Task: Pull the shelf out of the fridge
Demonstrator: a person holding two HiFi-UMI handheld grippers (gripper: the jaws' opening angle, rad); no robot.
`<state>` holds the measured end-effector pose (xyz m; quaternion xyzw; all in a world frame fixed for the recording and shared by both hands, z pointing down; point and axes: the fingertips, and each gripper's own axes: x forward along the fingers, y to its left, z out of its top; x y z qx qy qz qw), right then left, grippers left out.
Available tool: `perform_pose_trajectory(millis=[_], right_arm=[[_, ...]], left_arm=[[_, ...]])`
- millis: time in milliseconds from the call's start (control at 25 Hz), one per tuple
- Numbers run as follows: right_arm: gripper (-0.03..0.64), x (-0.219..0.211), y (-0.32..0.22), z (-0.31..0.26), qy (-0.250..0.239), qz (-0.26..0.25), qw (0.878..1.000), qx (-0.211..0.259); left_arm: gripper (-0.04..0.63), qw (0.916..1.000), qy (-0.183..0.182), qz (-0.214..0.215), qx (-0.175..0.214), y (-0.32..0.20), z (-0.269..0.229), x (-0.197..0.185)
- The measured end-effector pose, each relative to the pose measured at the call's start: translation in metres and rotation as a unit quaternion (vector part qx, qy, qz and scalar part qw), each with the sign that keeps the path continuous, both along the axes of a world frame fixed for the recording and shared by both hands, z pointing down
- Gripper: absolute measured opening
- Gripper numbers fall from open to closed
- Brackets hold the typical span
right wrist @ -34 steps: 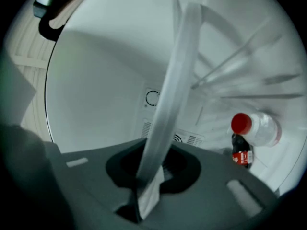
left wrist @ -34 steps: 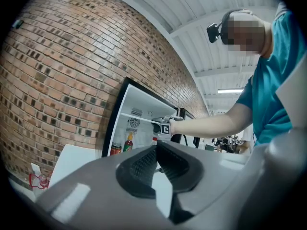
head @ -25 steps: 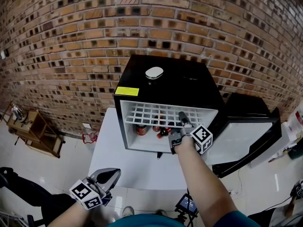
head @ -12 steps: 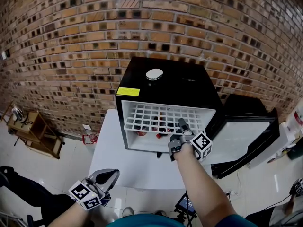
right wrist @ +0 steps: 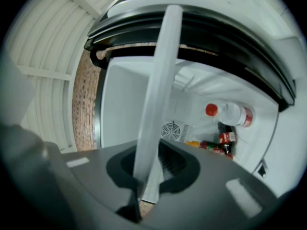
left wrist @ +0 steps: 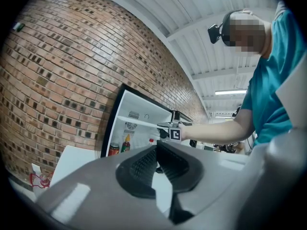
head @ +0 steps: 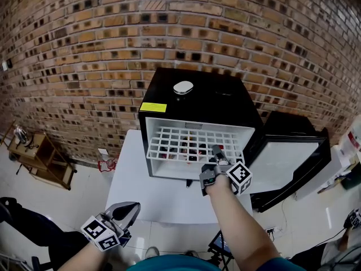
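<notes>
Noting our right gripper [head: 216, 151] clamped on the front edge of the shelf [head: 192, 144], we judge the pull lies straight toward us.

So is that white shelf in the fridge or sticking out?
Partly out: the shelf juts past the fridge opening, the right gripper clamped on its front edge; its back sits inside.

- At the table's [head: 163, 202] back edge, before the wall [head: 84, 49]: fridge [head: 225, 103]
- Sticking out of fridge front, over bottles [left wrist: 125, 143]: shelf [head: 180, 143]
- Right of fridge: open door [head: 282, 165]
- On fridge top: small disc [head: 183, 87]
</notes>
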<state>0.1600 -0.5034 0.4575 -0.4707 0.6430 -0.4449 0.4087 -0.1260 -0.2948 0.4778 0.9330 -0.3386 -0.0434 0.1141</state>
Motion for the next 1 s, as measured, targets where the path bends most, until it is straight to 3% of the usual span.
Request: perform_pose_trajectory(millis=[360,760,1000], right_arm=[[0.04,-0.004,0.025,0.0,-0.018,0.013,1.0,-0.001],[0.026,-0.018,0.074,0.004,-0.04,0.039,0.998,0.02],[0.027,-0.014,0.11,0.006,-0.076,0.057,0.995,0.027]], left_arm=[[0.0,0.9999,0.011,0.005,-0.002,0.005,0.002,-0.015],[0.0,0.9988,0.02,0.04,-0.016,0.013,0.01,-0.041],[0.0,0.9979,0.015,0.057,-0.026,0.017,0.014,-0.048]])
